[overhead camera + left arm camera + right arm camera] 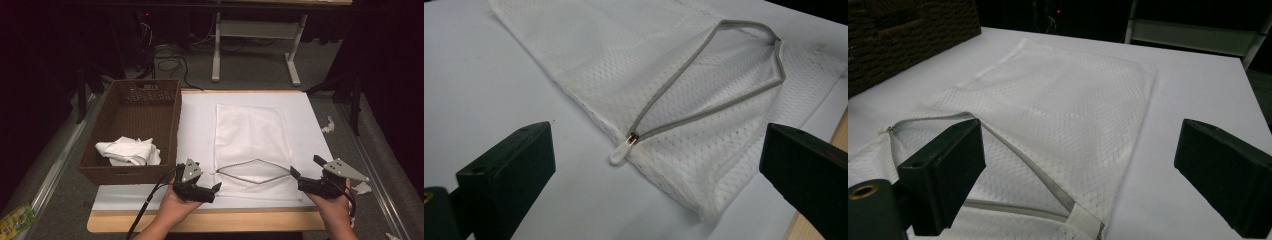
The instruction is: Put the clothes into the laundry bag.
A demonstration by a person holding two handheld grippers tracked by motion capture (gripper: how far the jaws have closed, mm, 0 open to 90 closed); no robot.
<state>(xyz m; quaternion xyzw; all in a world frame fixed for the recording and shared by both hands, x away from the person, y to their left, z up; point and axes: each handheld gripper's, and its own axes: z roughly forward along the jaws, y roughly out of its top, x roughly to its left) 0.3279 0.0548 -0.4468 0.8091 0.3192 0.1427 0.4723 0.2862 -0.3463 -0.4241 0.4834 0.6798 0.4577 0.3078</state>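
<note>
A white table carries a mesh bag in the high view, zip gaping, a basket at its left; the left gripper and right gripper flank the bag's near end. The left gripper view shows spread, empty jaws before the zip pull. The right gripper view shows spread jaws over the bag's corner.

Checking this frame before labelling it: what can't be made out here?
- Inside of the mesh bag: high view, too small through the zipper opening.
- Basket floor under the white cloth: hidden by the cloth.
- Bag's near edge: right gripper view, cut off by the bottom edge and a jaw.
</note>
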